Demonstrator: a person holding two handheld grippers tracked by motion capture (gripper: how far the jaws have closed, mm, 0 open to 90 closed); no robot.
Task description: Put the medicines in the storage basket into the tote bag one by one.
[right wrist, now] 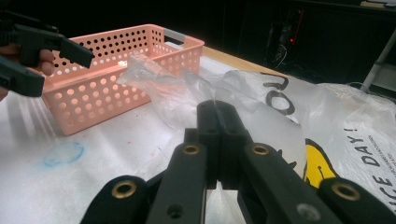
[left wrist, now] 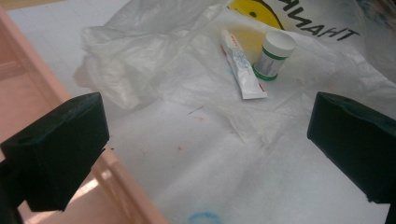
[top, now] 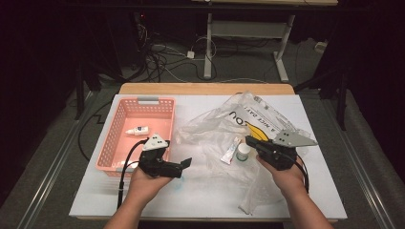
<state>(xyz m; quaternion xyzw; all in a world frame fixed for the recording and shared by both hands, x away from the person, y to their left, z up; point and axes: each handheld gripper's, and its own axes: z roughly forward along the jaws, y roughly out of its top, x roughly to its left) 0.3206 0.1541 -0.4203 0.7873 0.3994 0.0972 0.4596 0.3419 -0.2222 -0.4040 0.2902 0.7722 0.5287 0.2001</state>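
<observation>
A crumpled clear plastic bag [top: 224, 129] with a yellow smiley and black print lies across the white table top. On it rest a white tube [top: 230, 150] and a small white jar with a green label [top: 243, 151], side by side. The left gripper view has the tube [left wrist: 243, 65] and jar [left wrist: 273, 56] ahead of the jaws. My left gripper [top: 183, 168] stands open and empty by the pink basket's right wall, pointing right toward them. My right gripper [top: 249, 140] is shut, and its tip [right wrist: 218, 109] seems to pinch the bag's film just right of the jar.
The pink perforated basket [top: 114, 138] sits at the table's left with a small white bottle [top: 138, 130] inside. A blue ring is drawn on the table [left wrist: 204, 218] near the front. Beyond the table are a dark floor, cables and a desk frame [top: 208, 47].
</observation>
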